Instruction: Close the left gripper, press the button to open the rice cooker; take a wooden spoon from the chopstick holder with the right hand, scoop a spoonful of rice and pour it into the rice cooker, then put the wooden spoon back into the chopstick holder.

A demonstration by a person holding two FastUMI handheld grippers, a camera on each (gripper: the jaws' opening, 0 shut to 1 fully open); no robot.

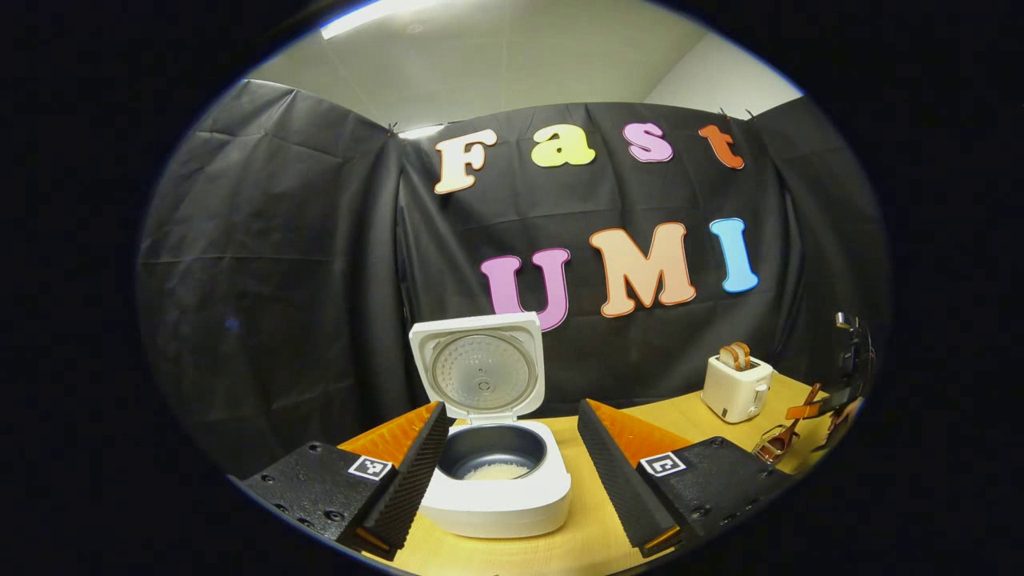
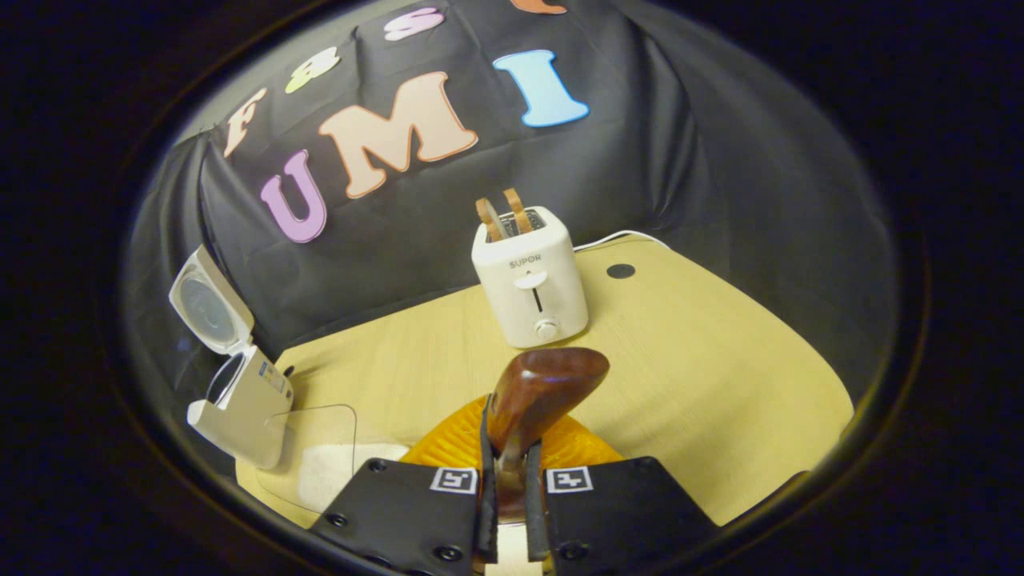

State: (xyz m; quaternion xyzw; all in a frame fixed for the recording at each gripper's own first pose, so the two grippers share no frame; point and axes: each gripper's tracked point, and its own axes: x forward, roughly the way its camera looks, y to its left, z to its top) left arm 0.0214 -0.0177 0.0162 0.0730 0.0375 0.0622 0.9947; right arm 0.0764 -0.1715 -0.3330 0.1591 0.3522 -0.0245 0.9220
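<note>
The white rice cooker [image 1: 496,496] stands open, its lid [image 1: 480,372] upright, with a little rice in the dark pot [image 1: 492,460]. My left gripper [image 1: 512,480] is open, one finger on each side of the cooker, holding nothing. My right gripper [image 2: 508,448] is shut on the handle of the wooden spoon [image 2: 548,384], whose brown bowl points forward over the table. In the left gripper view the right gripper [image 1: 848,376] hangs at the far right, above a small brown and metal holder [image 1: 770,444]. A clear container of rice [image 2: 320,464] lies between the right gripper and the cooker [image 2: 244,404].
A white toaster [image 2: 532,288] with two slices of bread stands at the back of the wooden table [image 2: 720,376]; it also sits right of the cooker, toaster [image 1: 736,388]. A small black disc [image 2: 620,270] lies behind it. Black cloth walls close the booth.
</note>
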